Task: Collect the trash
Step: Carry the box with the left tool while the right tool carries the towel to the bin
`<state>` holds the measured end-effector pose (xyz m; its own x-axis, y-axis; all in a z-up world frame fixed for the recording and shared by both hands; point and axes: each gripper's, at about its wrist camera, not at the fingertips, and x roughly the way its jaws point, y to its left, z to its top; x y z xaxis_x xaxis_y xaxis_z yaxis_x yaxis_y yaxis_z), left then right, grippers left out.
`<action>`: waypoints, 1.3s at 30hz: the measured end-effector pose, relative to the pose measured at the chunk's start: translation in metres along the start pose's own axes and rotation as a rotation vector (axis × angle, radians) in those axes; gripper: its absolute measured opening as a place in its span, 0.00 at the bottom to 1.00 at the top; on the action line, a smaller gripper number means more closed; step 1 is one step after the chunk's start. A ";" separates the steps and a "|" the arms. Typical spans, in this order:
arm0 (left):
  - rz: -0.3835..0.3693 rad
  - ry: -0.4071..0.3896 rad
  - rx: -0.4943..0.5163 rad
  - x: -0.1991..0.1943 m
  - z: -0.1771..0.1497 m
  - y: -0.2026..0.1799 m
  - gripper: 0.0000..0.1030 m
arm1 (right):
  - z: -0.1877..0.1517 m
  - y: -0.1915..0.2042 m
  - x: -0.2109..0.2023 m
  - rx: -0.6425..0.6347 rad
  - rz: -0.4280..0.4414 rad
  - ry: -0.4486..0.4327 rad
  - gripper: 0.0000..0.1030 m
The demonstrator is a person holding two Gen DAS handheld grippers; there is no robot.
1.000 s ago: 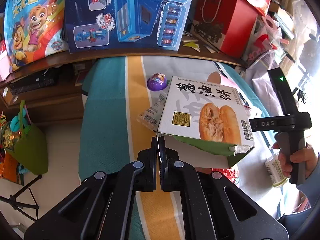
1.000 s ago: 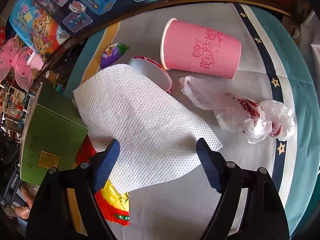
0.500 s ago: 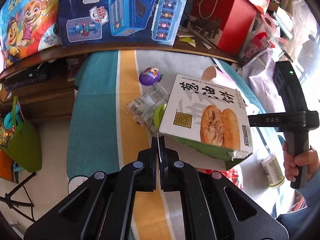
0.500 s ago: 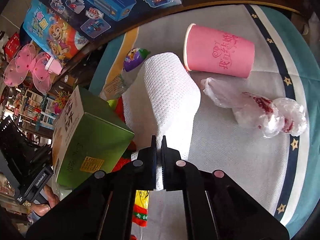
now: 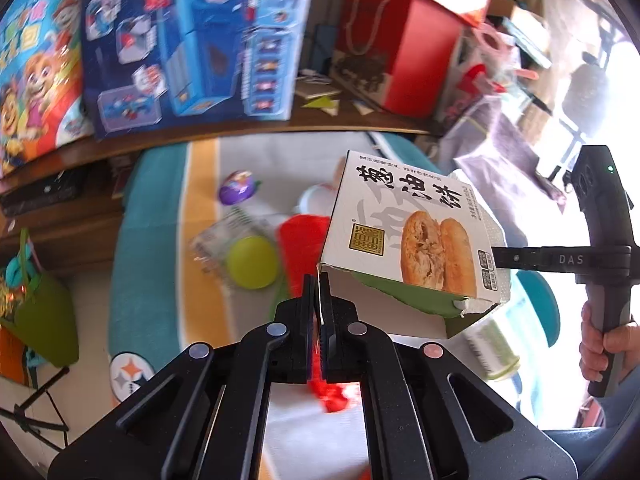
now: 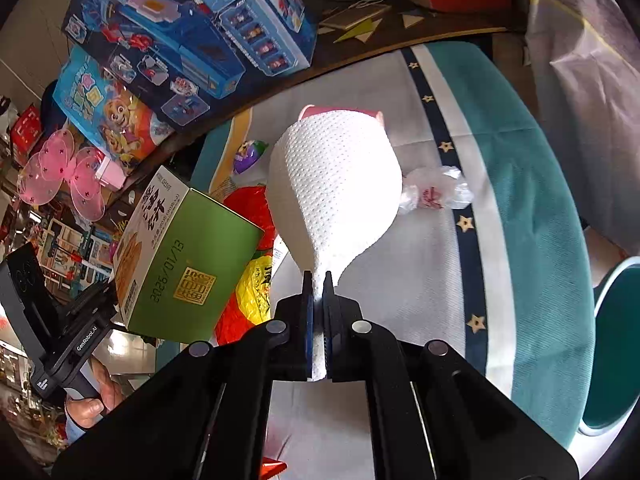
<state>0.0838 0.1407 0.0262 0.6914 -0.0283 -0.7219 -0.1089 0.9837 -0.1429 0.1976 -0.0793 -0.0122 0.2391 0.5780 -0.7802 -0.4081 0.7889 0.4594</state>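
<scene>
L gripper [image 5: 319,280] pinching box [image 5: 412,236] by its flap edge; box hangs up-right of jaws, off the bed [image 5: 160,248]. R gripper [image 6: 317,280] clamped on tissue [image 6: 336,184], which billows fwd past jaws. I've no bin in view, so can't tell which hand's nearer.

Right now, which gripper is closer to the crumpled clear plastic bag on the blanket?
Right. The right gripper, clamped on the paper towel, hangs just beside the plastic bag; the left gripper holds the food box farther off.
</scene>
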 end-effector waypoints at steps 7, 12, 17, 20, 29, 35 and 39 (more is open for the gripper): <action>-0.062 -0.015 0.099 0.001 0.016 -0.069 0.02 | -0.020 -0.057 -0.073 0.107 -0.036 -0.115 0.04; -0.127 0.015 0.175 0.019 0.021 -0.130 0.02 | -0.046 -0.115 -0.125 0.204 -0.094 -0.201 0.04; -0.197 0.063 0.282 0.044 0.020 -0.202 0.02 | -0.075 -0.174 -0.165 0.298 -0.167 -0.259 0.04; -0.231 0.104 0.356 0.062 0.015 -0.251 0.02 | -0.092 -0.207 -0.181 0.356 -0.200 -0.278 0.04; -0.288 0.210 0.532 0.114 -0.011 -0.357 0.02 | -0.131 -0.279 -0.198 0.497 -0.252 -0.255 0.04; -0.290 0.292 0.606 0.149 -0.033 -0.397 0.04 | -0.142 -0.306 -0.198 0.555 -0.256 -0.244 0.04; -0.282 0.334 0.621 0.167 -0.038 -0.406 0.09 | -0.144 -0.317 -0.197 0.579 -0.263 -0.244 0.04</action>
<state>0.2164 -0.2705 -0.0619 0.3695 -0.2486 -0.8954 0.5308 0.8474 -0.0163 0.1529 -0.4731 -0.0650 0.4853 0.3283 -0.8104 0.2124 0.8548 0.4735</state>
